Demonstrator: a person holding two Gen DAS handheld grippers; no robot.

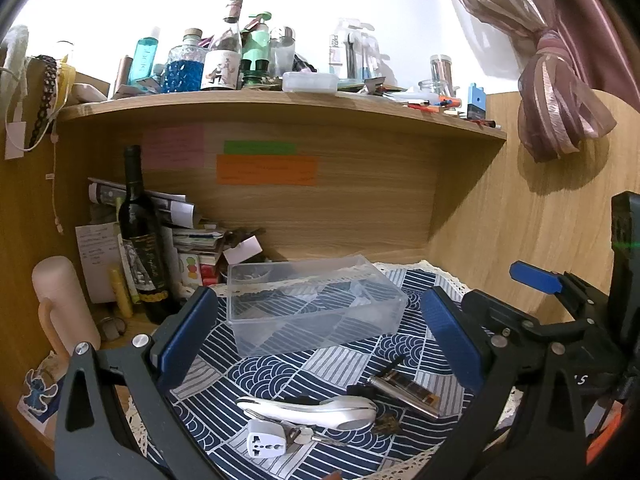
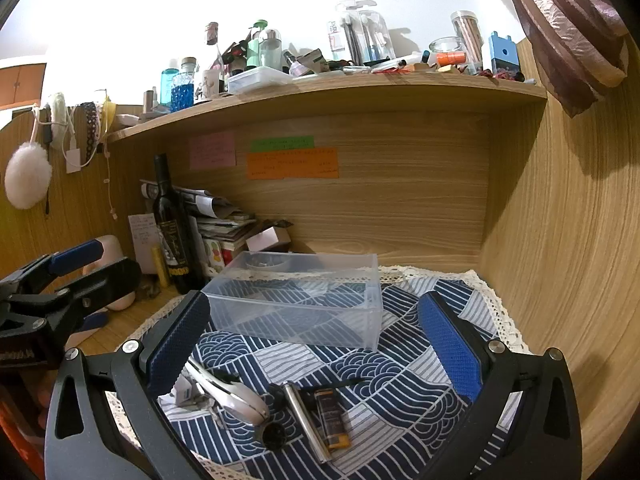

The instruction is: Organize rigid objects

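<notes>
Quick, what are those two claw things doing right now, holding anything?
Left gripper: open, holding nothing.
Right gripper: open, holding nothing.

I see a navy-and-white cloth [image 1: 304,364] in wave and stripe patches, cream lace along its edge. The box [image 1: 316,304] at the cloth's back edge is clear plastic. My grippers' pads [image 2: 450,346] are blue on black frames. The can opener [image 1: 308,410] is white, the plug adapter [image 1: 266,438] pale grey, the notes [image 2: 292,163] on the back panel orange.
</notes>
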